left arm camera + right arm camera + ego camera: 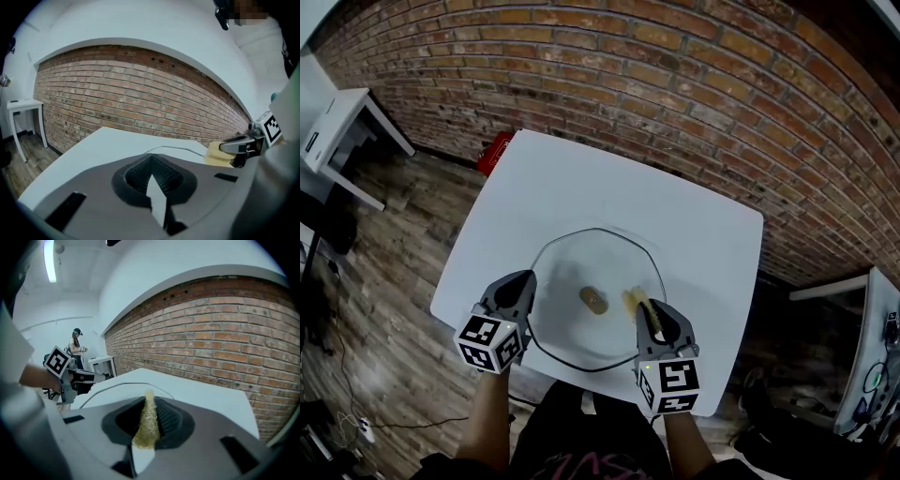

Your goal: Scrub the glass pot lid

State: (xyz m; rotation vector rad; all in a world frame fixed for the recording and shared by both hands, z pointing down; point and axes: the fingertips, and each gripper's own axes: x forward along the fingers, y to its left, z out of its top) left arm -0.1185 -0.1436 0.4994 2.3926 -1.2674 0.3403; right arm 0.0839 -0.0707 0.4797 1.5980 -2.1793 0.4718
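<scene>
The right gripper [147, 414] has its fingers clamped on a yellow sponge [146, 425], which stands on edge between them and pokes past the tips. The left gripper [152, 177] has its fingers pressed together, with nothing seen between them. Both are over the glass pot lid [581, 255], which lies flat near the front of the white worktop [581, 178], with its knob [592, 300] up at the middle. The left tips are at the lid's left rim, though I cannot tell whether they touch it. The sponge is just right of the knob.

To scrub well, I judge the sponge should come down onto the glass and work in rings from the knob out to the rim. The left fingers should steady the rim, since the lid could skate on the smooth worktop.

Only the head view shows the whole lid and each gripper's place over it. The gripper views show the grips themselves. The right one also shows a person [76, 345] far off by the brick wall [225, 338], whom the head view misses.
</scene>
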